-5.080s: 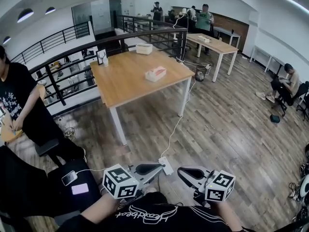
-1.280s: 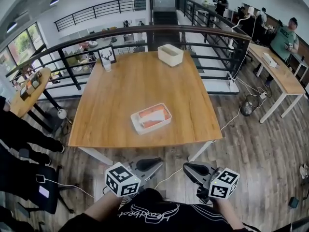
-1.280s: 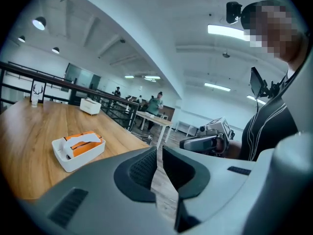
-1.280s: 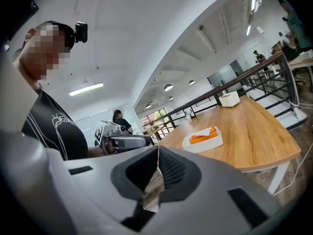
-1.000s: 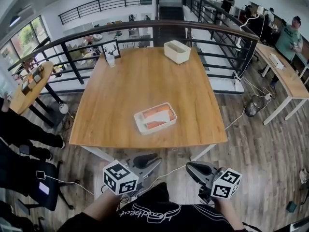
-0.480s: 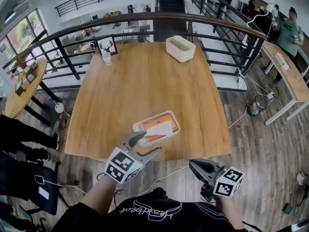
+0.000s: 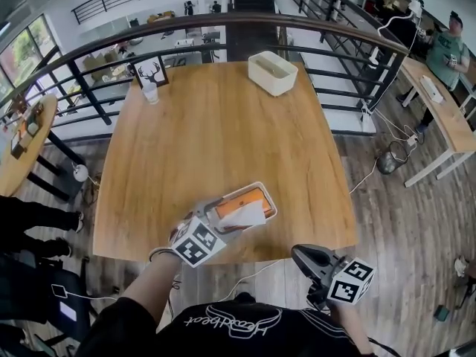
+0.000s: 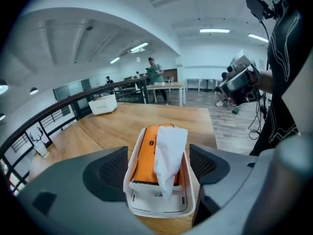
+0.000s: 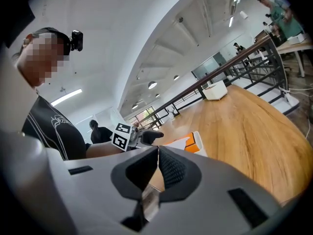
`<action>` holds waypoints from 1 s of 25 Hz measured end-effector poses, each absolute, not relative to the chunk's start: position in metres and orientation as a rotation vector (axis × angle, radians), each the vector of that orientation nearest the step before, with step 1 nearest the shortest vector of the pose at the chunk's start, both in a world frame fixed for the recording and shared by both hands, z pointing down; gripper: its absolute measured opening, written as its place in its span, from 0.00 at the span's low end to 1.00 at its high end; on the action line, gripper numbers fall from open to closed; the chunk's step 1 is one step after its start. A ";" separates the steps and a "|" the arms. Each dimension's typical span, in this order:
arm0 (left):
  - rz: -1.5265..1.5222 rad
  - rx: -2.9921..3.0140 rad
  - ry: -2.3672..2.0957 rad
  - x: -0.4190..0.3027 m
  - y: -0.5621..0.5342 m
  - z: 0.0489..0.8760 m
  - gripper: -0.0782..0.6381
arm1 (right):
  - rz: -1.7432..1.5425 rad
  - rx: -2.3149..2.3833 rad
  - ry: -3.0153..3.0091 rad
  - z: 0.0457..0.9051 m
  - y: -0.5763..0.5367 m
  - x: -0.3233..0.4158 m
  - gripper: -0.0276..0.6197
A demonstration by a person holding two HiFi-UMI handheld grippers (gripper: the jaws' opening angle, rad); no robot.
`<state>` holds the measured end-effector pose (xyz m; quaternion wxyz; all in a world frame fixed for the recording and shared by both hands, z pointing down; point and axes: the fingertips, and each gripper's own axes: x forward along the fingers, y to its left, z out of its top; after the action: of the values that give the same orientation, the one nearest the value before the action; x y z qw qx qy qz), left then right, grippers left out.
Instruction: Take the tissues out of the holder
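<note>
A white holder (image 7: 268, 202) lies near the front edge of the wooden table (image 7: 223, 132). It holds an orange tissue pack (image 7: 239, 196) with a white tissue (image 7: 244, 214) sticking up. My left gripper (image 7: 221, 220) reaches over the table edge. Its jaws have just been opening and now stand wide open on either side of the holder's near end (image 8: 159, 207), with the tissue (image 8: 168, 155) between them. Whether the pads (image 8: 105, 173) touch the walls I cannot tell. My right gripper (image 7: 300, 254) hangs off the table's front right, shut and empty (image 9: 157, 156).
A second white box (image 7: 272, 71) stands at the table's far side. A framed deer picture (image 7: 149, 73) and a cup (image 7: 151, 93) are at the far left corner. A railing (image 7: 327, 43) runs behind. Other tables are at the left (image 7: 22, 136) and right (image 7: 439, 103).
My left gripper has gone forward from below the table's edge to the holder and rolled, and its jaws have opened around it. The right gripper has shifted only slightly.
</note>
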<state>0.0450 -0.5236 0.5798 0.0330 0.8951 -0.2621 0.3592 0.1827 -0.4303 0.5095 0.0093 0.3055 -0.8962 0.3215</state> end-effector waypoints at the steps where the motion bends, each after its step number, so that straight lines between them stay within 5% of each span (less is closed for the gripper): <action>1: 1.130 2.746 -0.770 0.047 -0.523 0.585 0.62 | 1.009 0.963 -2.796 0.510 -0.430 0.184 0.07; 25: 1.276 2.644 -0.606 0.046 -0.542 0.637 0.58 | 1.031 0.956 -2.755 0.536 -0.447 0.163 0.07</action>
<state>0.0456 -0.5418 0.6366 0.0718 0.8798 -0.2015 0.4245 0.1631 -0.4469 0.5355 0.0241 0.3089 -0.8905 0.3333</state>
